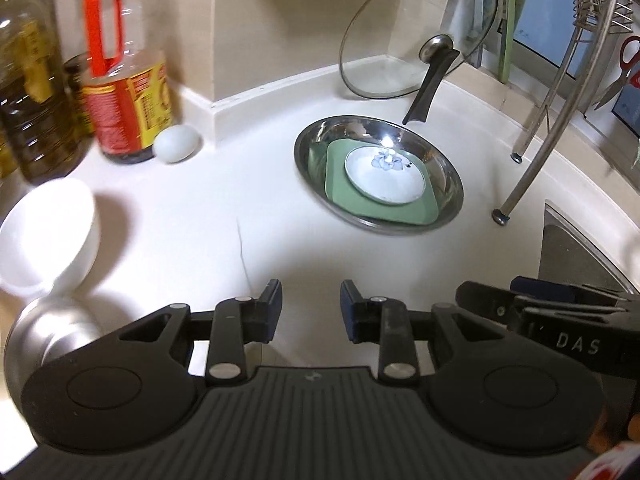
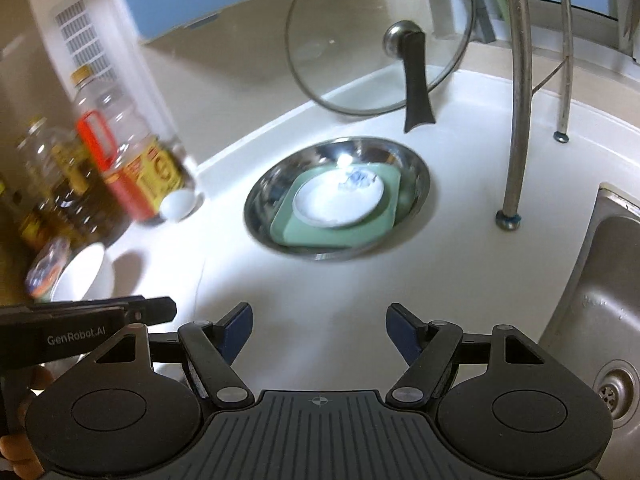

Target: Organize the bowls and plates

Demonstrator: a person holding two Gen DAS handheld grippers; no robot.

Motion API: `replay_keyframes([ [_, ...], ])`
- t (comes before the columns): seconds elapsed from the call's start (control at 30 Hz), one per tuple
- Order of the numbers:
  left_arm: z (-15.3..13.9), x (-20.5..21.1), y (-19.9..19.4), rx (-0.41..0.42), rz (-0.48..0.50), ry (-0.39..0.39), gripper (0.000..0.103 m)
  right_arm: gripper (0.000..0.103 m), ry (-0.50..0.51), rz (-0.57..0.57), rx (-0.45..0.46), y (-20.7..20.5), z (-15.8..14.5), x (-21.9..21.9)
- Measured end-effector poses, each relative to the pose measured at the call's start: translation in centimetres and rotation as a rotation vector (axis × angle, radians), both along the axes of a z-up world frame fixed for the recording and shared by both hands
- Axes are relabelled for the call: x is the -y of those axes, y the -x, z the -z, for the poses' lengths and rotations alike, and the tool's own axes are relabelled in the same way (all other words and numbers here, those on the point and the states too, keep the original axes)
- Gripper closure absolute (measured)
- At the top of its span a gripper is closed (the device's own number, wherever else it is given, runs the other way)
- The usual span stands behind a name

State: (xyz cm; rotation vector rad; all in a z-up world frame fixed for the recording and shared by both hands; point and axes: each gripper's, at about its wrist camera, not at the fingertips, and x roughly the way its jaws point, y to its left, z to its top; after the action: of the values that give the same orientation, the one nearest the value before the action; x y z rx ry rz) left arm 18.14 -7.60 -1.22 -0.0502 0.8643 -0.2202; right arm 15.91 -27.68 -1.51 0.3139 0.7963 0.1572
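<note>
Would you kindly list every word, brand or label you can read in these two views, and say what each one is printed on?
"DAS": on the right gripper body, left wrist view; cut off, perhaps part of a longer word.
"GenRobot.AI": on the left gripper body, right wrist view.
Red and yellow label on the oil bottle: printed text, too blurred to read.
Label on the darker bottle: unreadable.
Small flowered plate: a blue pattern only, no words.
</note>
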Motion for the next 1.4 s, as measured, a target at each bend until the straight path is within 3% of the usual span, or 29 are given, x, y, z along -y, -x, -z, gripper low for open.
replay_keyframes([
  [0.43, -0.3, -0.5, 9.5, -0.002, -0.196, 0.012, 0.075, 0.029, 0.039, -0.166, -0.004, 5.4, 1.0, -1.1],
  [0.7, 0.0, -1.7, 13.9, -0.036, -0.314, -0.009, 0.075, 0.029, 0.002, -0.273, -0.006, 8.0, 1.7, -2.8],
  [1.03, 0.4, -3.1, 17.0, -0.057, -0.387, -0.005, 0.075, 0.029, -0.011, -0.353, -0.023, 8.9, 1.9, -4.4],
  [1.4, 0.9, -6.4, 17.9, -0.081, -0.439, 0.011, 0.075, 0.029, 0.029, -0.428, -0.059, 8.7, 2.5, -8.2],
])
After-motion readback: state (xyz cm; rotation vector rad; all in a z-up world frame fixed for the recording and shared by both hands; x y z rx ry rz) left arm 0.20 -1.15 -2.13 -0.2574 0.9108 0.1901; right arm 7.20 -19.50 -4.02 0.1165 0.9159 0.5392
